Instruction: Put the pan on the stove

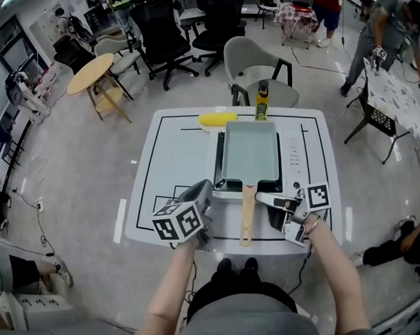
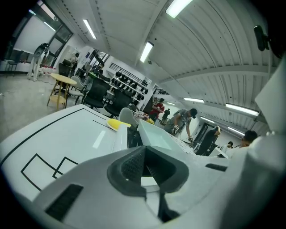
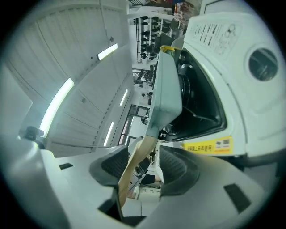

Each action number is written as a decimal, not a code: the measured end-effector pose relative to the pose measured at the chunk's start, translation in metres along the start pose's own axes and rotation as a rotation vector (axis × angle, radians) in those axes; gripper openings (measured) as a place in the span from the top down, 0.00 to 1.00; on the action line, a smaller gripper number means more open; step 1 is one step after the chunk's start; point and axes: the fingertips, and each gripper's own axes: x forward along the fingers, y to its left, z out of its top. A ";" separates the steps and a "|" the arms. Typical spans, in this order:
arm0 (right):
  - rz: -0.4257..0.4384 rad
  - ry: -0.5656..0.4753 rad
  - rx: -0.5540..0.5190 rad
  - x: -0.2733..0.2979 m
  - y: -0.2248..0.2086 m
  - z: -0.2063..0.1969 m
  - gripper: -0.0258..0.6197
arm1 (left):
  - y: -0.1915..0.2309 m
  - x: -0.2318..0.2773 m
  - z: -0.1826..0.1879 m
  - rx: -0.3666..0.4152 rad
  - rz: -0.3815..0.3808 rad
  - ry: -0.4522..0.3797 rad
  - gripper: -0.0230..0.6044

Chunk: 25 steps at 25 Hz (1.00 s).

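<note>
- Wooden handle [image 1: 247,215] between right tongs [image 1: 263,199], jaws apart, no clamp.
- Pan [image 1: 250,152] flat on stove [image 1: 292,153], mid-bench [image 1: 176,155].
- Left tongs [image 1: 206,187] closed, empty, left of handle.
- Looks like the release step. Next: back right tongs straight off handle, no nudging.

Hardly any print in the room can be read.

In the right gripper view, a yellow label [image 3: 208,145] low on the front of the stove [image 3: 241,103], right of centre, carries dark print and small square codes, all too small to read. Rows of black print [image 3: 213,30] on the stove's white top, upper right, are just as illegible. In the head view, the bottle [image 1: 261,102] at the far edge of the tabletop [image 1: 175,162] has a label too small to make out. The marker cubes [image 1: 180,222] on the left tool [image 1: 203,189] and right tool [image 1: 264,199] show only black-and-white square patterns.
</note>
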 end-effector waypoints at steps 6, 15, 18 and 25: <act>-0.126 -0.137 -0.110 -0.044 0.004 0.010 0.69 | 0.000 0.004 0.000 0.020 0.002 0.001 0.95; -0.380 -0.332 -0.359 -0.089 0.024 0.037 0.77 | 0.001 0.007 0.005 0.084 0.027 -0.004 0.95; -0.486 -0.361 -0.460 -0.099 0.027 0.040 0.79 | 0.000 0.007 0.007 0.105 0.031 -0.005 0.95; -0.623 -0.452 -0.646 -0.102 0.039 0.046 0.90 | -0.002 0.008 0.010 0.151 0.041 -0.013 0.95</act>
